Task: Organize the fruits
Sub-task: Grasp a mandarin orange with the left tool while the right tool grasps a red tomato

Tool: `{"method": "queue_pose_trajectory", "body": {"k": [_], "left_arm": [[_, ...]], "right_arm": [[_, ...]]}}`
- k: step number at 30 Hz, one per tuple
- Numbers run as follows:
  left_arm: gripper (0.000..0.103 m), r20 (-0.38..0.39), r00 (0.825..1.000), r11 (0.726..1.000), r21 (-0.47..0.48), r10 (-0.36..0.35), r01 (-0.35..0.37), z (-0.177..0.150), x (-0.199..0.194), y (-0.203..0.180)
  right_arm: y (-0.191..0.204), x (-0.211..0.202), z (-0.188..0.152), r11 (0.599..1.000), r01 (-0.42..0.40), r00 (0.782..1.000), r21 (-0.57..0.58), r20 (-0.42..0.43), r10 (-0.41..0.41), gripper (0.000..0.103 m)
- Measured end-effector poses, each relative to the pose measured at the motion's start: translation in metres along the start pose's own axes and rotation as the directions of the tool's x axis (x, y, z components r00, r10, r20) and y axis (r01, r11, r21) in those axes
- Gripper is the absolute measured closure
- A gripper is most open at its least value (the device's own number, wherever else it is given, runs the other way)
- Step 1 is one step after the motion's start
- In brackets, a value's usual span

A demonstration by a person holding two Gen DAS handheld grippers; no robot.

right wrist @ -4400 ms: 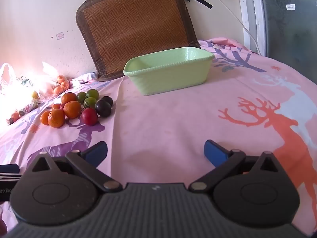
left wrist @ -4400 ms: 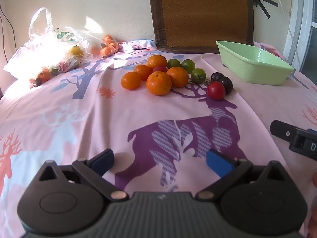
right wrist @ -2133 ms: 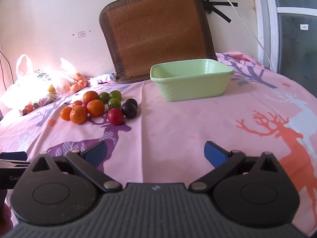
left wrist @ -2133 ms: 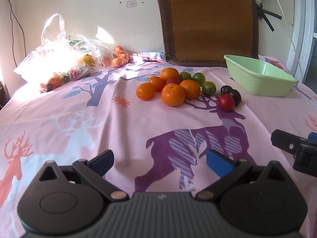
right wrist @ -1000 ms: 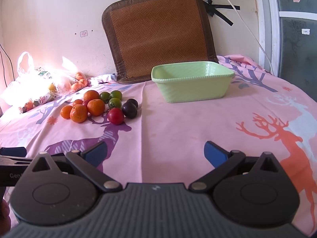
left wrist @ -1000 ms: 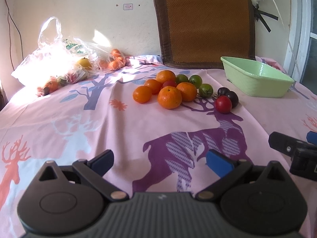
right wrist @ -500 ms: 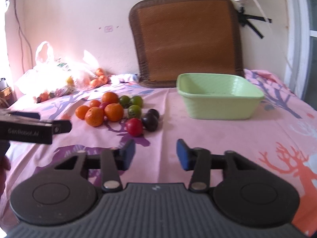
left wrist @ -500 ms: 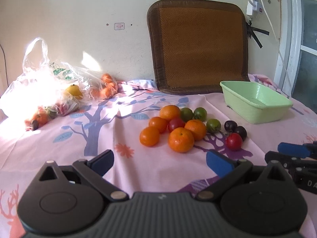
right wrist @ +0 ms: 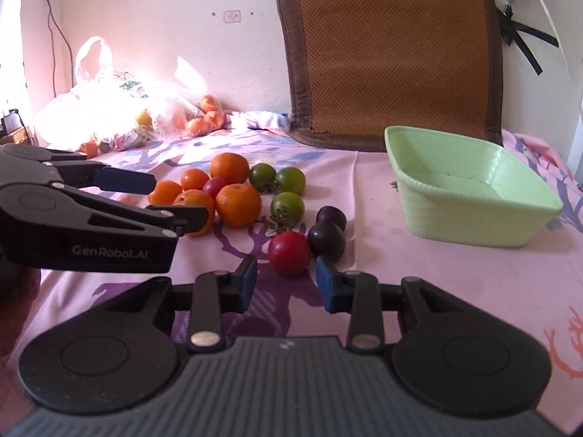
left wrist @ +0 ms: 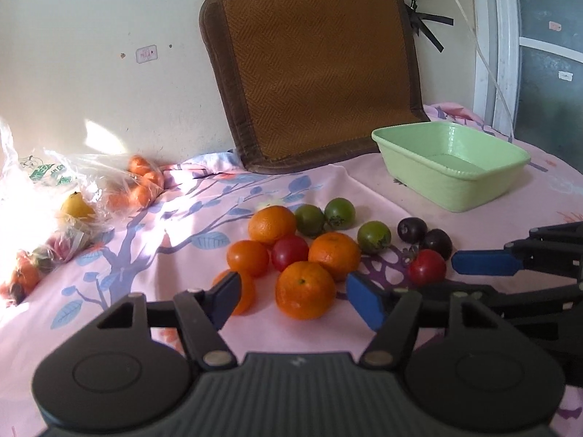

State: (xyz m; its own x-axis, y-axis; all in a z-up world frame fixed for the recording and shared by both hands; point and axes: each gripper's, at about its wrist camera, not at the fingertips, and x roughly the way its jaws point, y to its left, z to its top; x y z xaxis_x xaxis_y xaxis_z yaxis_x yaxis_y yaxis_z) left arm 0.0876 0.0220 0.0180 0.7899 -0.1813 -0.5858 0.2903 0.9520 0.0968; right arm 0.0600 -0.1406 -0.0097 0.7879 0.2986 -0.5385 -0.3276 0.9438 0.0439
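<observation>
A pile of fruit lies on the pink deer-print cloth: several oranges, three green tomatoes (left wrist: 374, 236), two red tomatoes and two dark plums (left wrist: 437, 243). My left gripper (left wrist: 295, 298) is open, its fingers on either side of the nearest orange (left wrist: 305, 290), just short of it. My right gripper (right wrist: 286, 279) is open and narrowed, right in front of a red tomato (right wrist: 289, 253), with a dark plum (right wrist: 327, 241) beside it. The green basin (right wrist: 470, 200) stands empty to the right. The right gripper's fingers (left wrist: 484, 262) show at the right of the left wrist view.
A clear plastic bag (left wrist: 54, 200) with more fruit lies at the back left by the wall. A brown woven cushion (left wrist: 313, 73) leans on the wall behind the pile. A window frame (left wrist: 510, 54) and a cable are at the far right.
Both grippers have moved forward to the fruit pile. The left fingers have narrowed around the nearest orange, and the right gripper now faces the red tomato.
</observation>
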Motion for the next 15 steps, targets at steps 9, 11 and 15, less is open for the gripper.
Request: {"method": "queue_pose_trajectory", "body": {"k": [9,11,15], "left_arm": [[0.063,-0.027,1.0,1.0,-0.022,0.002,-0.002,-0.011,-0.005,-0.009],[0.063,-0.03,0.999,0.998,-0.053,-0.027,0.025,-0.015,-0.014,-0.011],[0.063,-0.045,0.997,0.997,-0.054,-0.063,0.061,-0.017,-0.022,-0.025]], "right_arm": [[0.001,0.01,0.002,1.0,-0.016,1.0,-0.014,-0.02,0.016,0.093],[0.001,0.006,0.0,0.999,-0.035,0.999,-0.011,-0.017,0.034,0.101],[-0.005,-0.007,-0.009,0.999,-0.037,0.999,-0.005,0.003,0.037,0.1]]}}
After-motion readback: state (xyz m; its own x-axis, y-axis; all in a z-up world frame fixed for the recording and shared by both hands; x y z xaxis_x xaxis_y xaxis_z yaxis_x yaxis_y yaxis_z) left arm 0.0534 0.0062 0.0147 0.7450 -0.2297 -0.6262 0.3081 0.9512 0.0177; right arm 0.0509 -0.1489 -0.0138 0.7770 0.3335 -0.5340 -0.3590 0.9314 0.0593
